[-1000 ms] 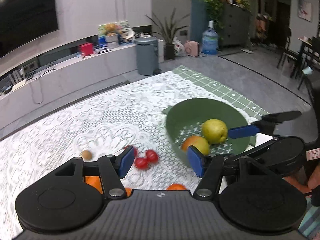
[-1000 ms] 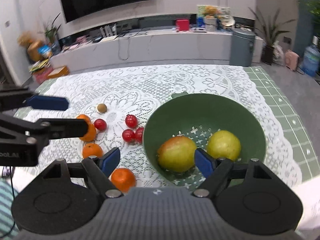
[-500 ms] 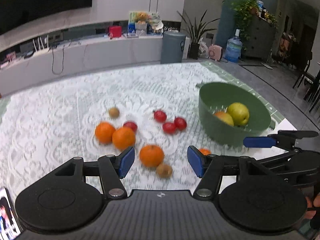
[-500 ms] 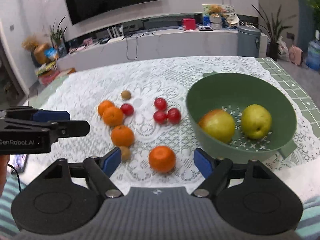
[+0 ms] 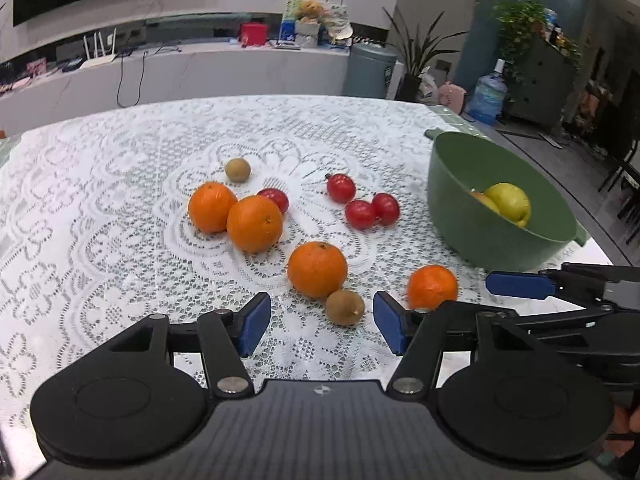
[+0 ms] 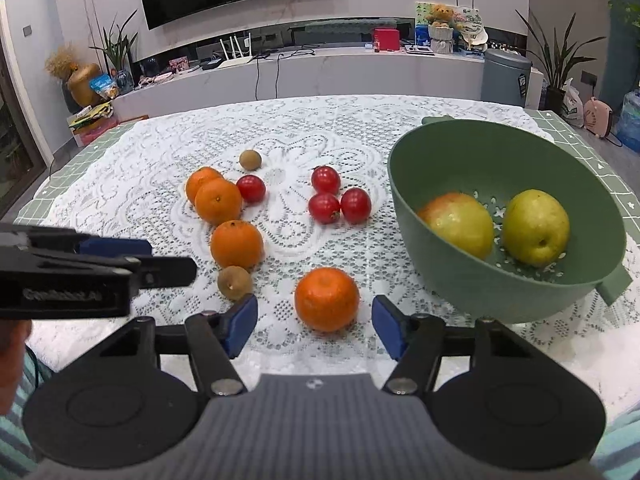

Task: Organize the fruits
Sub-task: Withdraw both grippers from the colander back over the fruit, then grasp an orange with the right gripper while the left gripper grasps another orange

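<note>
Two handheld grippers are hovering over a table (image 6: 120, 184) dressed in a white lace tablecloth (image 6: 360, 128), where fruit is lying scattered beside a green colander bowl (image 6: 448, 160) sitting near the table's right edge. The right gripper (image 6: 314, 322) is hanging just above the near edge with its blue pads spread, and its jaws have just been closing; a lone orange (image 6: 327, 298) is sitting on the lace between them, just ahead of the pads and untouched. The left gripper (image 5: 320, 326) is also standing spread, its jaws narrowing slightly, with a small brown kiwi (image 5: 345, 306) resting on the cloth between the pads, nearer the right one and clear of both. That kiwi is touching a second orange (image 5: 317, 269) just behind it. Farther toward the middle of the table, two more oranges (image 5: 234, 216) are pressing against each other with a cherry tomato (image 5: 276, 199) tucked behind them, and another kiwi (image 5: 237, 169) is lying beyond. Three cherry tomatoes (image 6: 334, 198) are clustering between the oranges and the bowl. Inside the bowl, a reddish-yellow apple (image 6: 458, 224) and a yellow-green pear (image 6: 536, 226) are resting side by side on its perforated floor. A striped sleeve (image 6: 16, 436) is showing at the near left corner.
</note>
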A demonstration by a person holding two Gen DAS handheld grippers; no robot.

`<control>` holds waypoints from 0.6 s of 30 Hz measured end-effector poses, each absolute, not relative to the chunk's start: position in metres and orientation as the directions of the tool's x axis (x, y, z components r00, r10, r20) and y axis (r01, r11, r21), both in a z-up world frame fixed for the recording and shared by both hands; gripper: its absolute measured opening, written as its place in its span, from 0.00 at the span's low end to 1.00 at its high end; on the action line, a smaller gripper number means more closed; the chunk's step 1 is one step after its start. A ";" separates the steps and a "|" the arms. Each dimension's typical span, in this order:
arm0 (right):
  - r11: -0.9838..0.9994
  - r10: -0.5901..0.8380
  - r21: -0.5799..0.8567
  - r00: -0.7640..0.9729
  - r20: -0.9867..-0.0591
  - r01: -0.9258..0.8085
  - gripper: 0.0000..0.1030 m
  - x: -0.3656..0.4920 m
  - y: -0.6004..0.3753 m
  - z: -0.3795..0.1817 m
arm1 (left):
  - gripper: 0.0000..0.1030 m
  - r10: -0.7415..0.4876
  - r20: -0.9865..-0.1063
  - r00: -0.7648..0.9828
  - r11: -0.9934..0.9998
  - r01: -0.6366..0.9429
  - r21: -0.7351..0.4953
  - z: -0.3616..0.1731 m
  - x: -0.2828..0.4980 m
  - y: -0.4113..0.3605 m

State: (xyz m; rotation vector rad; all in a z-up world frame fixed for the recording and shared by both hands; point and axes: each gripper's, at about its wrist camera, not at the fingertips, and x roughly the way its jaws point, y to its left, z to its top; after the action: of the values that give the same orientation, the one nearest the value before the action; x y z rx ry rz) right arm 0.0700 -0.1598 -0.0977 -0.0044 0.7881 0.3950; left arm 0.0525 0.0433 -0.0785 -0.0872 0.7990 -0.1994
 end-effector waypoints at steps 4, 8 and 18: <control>0.928 0.346 0.153 0.631 -0.695 -0.340 0.53 0.077 -0.158 -0.102 | 0.67 -0.206 -0.709 0.674 0.978 0.132 -0.159 -0.082 0.061 0.041; 0.928 0.352 0.178 0.618 -0.703 -0.326 0.53 0.086 -0.159 -0.107 | 0.67 -0.201 -0.716 0.668 0.979 0.122 -0.161 -0.086 0.072 0.039; 0.922 0.372 0.215 0.581 -0.724 -0.322 0.52 0.101 -0.158 -0.122 | 0.67 -0.157 -0.742 0.652 0.988 0.108 -0.114 -0.100 0.092 0.032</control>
State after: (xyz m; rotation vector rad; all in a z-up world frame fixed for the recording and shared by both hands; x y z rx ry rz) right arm 0.1005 -0.1579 -0.1215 0.0627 0.8596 0.4062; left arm 0.0922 0.0323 -0.1002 -0.0611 0.8475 -0.1504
